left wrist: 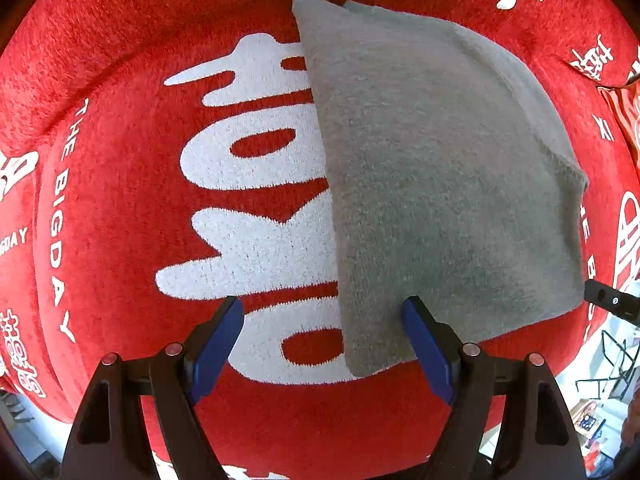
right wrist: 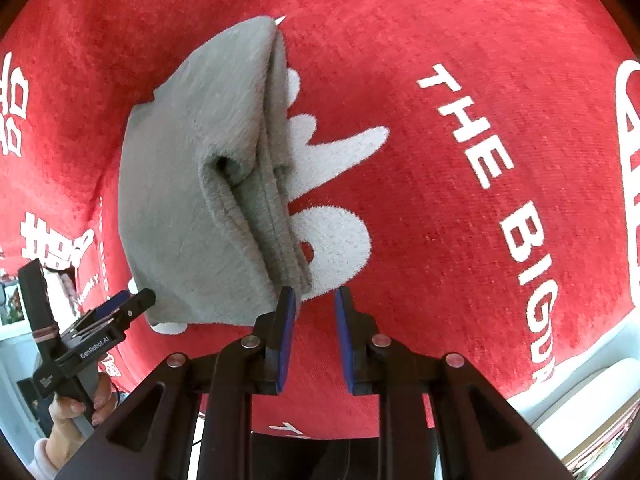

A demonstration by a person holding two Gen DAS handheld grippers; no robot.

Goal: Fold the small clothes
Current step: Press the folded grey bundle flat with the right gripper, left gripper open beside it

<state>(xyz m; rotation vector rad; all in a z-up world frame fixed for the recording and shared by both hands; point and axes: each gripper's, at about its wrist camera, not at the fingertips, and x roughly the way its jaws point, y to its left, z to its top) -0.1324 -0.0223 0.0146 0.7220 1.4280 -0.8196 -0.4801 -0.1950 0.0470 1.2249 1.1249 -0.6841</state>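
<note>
A folded grey cloth (left wrist: 440, 184) lies on the red blanket (left wrist: 120, 220). The left gripper (left wrist: 323, 344) hangs wide open over its near edge, holding nothing. Only the right wrist view shows the cloth's stacked layers; there the right gripper (right wrist: 316, 308), slightly parted, holds nothing beside its corner.

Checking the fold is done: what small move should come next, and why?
Probably lift the right tool clear. Its jaws stand apart, nothing between them, and the grey cloth lies folded on the red blanket. The left tool is open too.
</note>
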